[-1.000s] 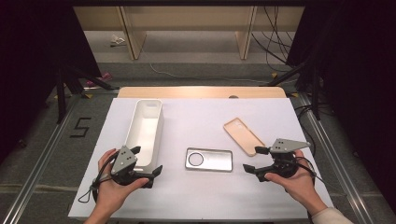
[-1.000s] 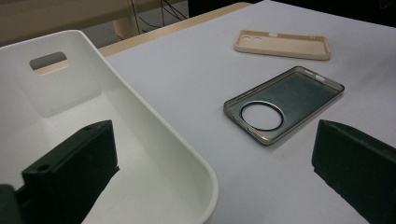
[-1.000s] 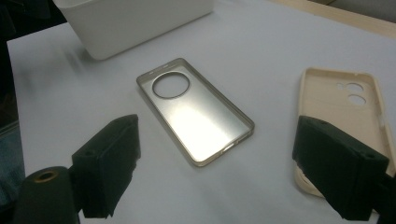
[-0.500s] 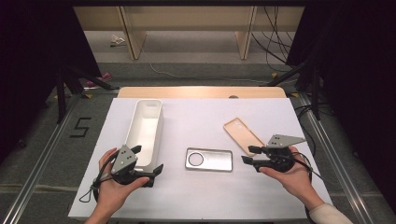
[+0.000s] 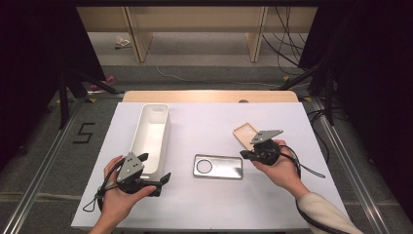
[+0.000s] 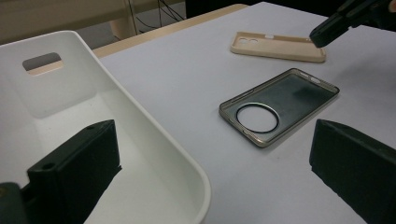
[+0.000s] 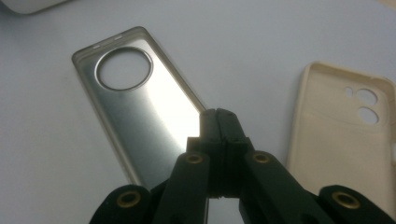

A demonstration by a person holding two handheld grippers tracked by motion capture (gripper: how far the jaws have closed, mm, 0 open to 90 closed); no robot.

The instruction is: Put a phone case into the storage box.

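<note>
Judging from the layout, the work of gathering the phone cases is barely begun. On the white tabletop point(image 5: 204, 200), the white bin point(image 5: 152, 136) at left stands empty, as the left gripper view confirms. Two cases lie outside it, well apart from the bin: a clear case with a ring cutout point(image 5: 217, 166) near centre, and a beige case point(image 5: 246, 135) just beyond it to the right; the two lie near each other but do not touch.

Right tool point(image 5: 245, 155): its jaws have just been closing and now stand fully together with nothing between them. The tips hang at the right end of the clear case, beside the near edge of the beige case; whether they touch either cannot be told.

Left tool point(image 5: 163, 178): jaws wide apart, holding nothing, resting just beside the near end of the bin.

Outstanding, in my judgement: both cases remain to be picked up and placed in the bin.
</note>
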